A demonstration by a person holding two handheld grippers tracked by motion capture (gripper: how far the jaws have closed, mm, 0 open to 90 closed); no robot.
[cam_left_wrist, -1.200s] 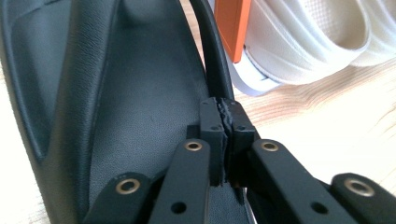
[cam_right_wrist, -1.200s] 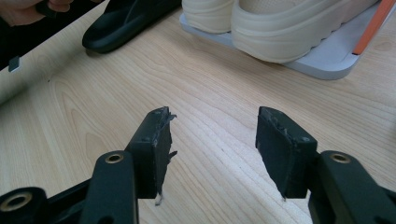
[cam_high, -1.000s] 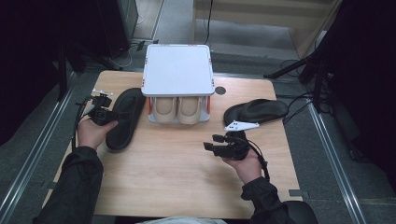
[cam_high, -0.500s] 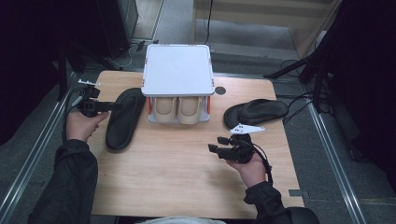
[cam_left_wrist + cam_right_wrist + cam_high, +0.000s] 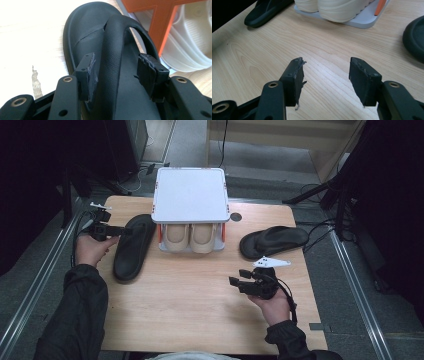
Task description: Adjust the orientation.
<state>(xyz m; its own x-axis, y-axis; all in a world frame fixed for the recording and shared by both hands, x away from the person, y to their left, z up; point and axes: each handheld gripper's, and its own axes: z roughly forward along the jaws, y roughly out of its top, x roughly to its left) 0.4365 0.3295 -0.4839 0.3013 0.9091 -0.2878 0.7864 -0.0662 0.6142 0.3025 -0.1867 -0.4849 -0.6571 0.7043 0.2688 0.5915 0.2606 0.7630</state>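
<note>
The black sandal point(image 5: 131, 246) lies flat on the counter point(image 5: 200, 315), just left of a small white rack point(image 5: 190, 195) that shelters a cream pair of shoes point(image 5: 190, 236). Its mate point(image 5: 272, 240) rests on the far side of the rack, well apart. The left hand-held gripper point(image 5: 117, 75) has just been opening: its jaws now stand wide on either side of the sandal's strap point(image 5: 117, 50), the pads clear of it, so nothing is gripped. The right hand-held gripper point(image 5: 325, 75) hangs over bare wood, jaws spread and empty.

The sandal looks like moulded foam or rubber: light, springy, matte enough not to slip. The sole would likely flex if lifted by one end, so the arched strap seems the best hold, thick, rounded and raised off the footbed, easy for two pads to close across. A thin crack or seam runs over the footbed near the toe. No brand, label or writing can be read on anything here
</note>
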